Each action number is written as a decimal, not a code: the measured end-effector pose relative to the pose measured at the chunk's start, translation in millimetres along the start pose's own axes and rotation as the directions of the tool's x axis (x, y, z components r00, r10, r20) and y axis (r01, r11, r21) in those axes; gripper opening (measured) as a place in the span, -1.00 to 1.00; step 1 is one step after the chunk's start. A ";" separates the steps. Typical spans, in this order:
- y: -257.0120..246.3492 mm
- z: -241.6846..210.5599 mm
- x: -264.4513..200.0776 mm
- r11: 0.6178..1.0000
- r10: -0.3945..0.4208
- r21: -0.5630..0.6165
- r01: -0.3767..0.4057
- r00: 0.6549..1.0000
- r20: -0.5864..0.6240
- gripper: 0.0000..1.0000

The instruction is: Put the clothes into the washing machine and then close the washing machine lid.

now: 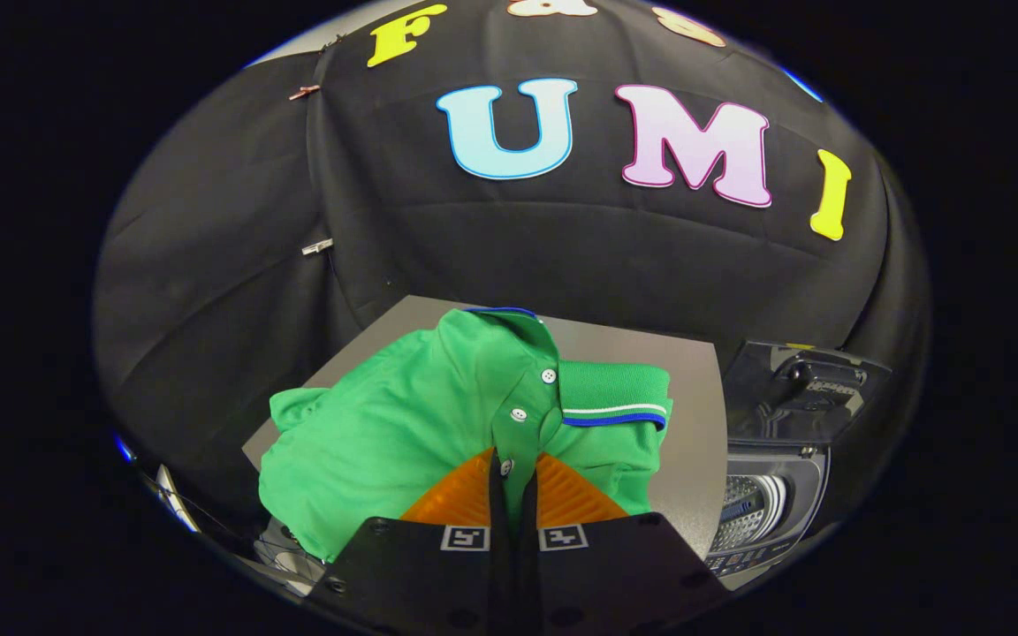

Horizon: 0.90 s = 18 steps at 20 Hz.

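Gripper view. Item: green polo shirt (403, 424), bunched, lying on the grey table (695, 415) or just lifted from it; which one cannot be told. Gripper (513, 468): fingers drawn nearly together, pinching the shirt's button placket between them. Washing machine (770, 495): to the right of the table, lid (805, 380) raised, drum (752, 508) open.

Status, as judged: shirt gripped, not yet loaded. Outstanding: carry to the drum, release, close the lid.

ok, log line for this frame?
gripper: shut on green shirt placket | shirt: on table | washing machine: lid open
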State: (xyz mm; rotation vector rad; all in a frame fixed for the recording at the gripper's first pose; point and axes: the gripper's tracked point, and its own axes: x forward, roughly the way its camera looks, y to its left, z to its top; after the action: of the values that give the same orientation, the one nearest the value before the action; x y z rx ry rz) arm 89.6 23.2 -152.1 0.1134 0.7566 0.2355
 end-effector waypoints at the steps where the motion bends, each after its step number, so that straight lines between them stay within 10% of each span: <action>1: -0.8 1.9 -3.6 1.000 0.005 -0.002 -0.005 1.000 0.005 -0.89; 18: -62.6 27.0 -55.8 0.988 0.150 0.020 -0.152 0.986 0.067 -0.90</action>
State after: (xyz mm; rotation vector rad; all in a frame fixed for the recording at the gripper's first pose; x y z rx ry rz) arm 79.7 -51.9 -107.2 0.2020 0.6868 0.3647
